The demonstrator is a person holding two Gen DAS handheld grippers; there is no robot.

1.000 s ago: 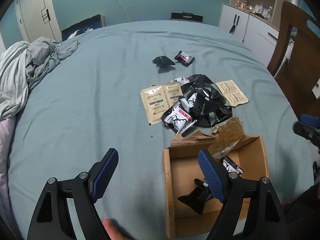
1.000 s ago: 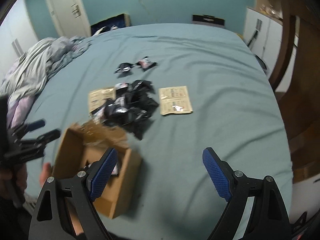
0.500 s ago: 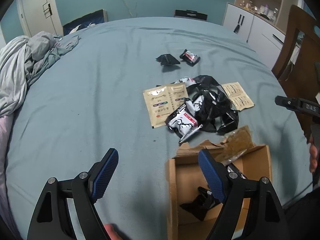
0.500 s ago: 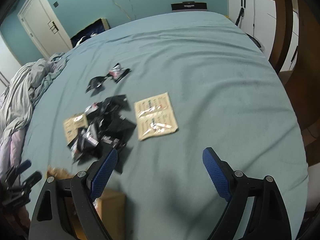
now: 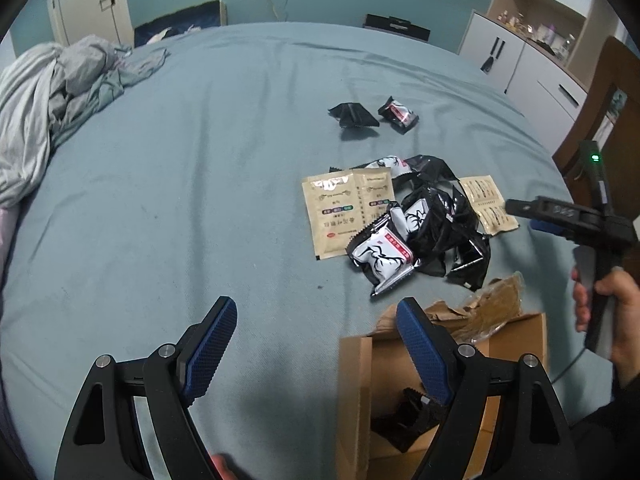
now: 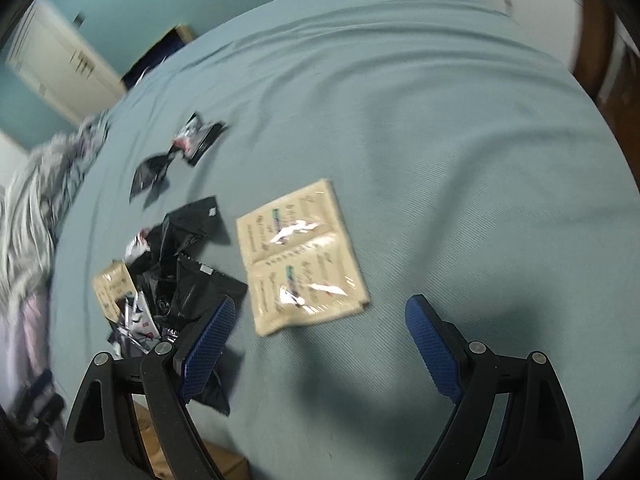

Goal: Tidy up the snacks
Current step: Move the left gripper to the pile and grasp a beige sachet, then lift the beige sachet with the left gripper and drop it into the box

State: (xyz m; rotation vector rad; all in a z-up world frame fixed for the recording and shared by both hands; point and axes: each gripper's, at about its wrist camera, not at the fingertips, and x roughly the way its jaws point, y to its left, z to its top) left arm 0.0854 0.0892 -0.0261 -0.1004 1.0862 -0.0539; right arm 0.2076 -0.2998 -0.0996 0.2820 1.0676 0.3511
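A pile of black and white snack packets (image 5: 420, 228) lies mid-bed beside tan sachets (image 5: 344, 208), with two small packets (image 5: 376, 114) farther back. A cardboard box (image 5: 356, 400) at the near right holds a black packet (image 5: 404, 424). My left gripper (image 5: 316, 344) is open and empty, hovering over the box's left edge. My right gripper (image 6: 320, 336) is open and empty, just short of a tan double sachet (image 6: 300, 256); it also shows at the right of the left wrist view (image 5: 536, 212). The pile (image 6: 176, 272) lies to its left.
Rumpled grey bedding (image 5: 48, 96) lies at the bed's left edge. White cabinets (image 5: 516, 64) and a wooden chair (image 5: 600, 112) stand to the right. The box has torn flaps (image 5: 472, 312) on its far side.
My right gripper has swung away from the box and forward toward the tan double sachet. My left gripper has drawn slightly back and left; the snacks have not moved.
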